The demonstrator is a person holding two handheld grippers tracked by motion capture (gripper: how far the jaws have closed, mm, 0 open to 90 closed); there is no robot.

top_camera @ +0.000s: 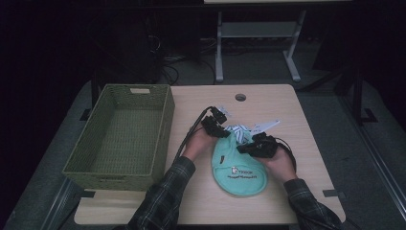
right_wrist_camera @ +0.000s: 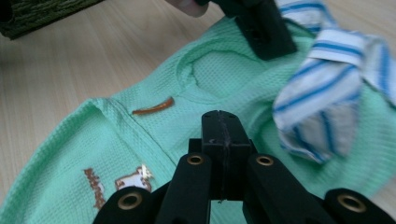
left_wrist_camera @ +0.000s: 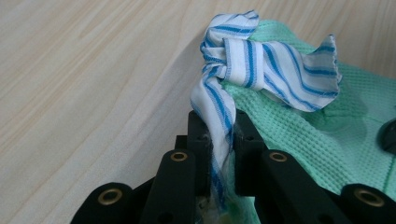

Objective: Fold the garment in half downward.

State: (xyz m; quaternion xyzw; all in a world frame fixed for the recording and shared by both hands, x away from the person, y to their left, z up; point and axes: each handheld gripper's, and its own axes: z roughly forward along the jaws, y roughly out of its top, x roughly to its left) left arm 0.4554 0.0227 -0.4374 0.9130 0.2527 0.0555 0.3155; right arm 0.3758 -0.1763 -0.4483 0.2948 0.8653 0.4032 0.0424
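On the table point(top_camera: 297, 191), just right of the basket point(top_camera: 119, 136), the green cloth point(top_camera: 239, 170) lies flat while the left gripper point(left_wrist_camera: 219, 135) pinches its striped tie point(left_wrist_camera: 261, 60), perhaps to undo the knot, and the right gripper point(right_wrist_camera: 220, 140) rests fully closed, seemingly empty, on the cloth.
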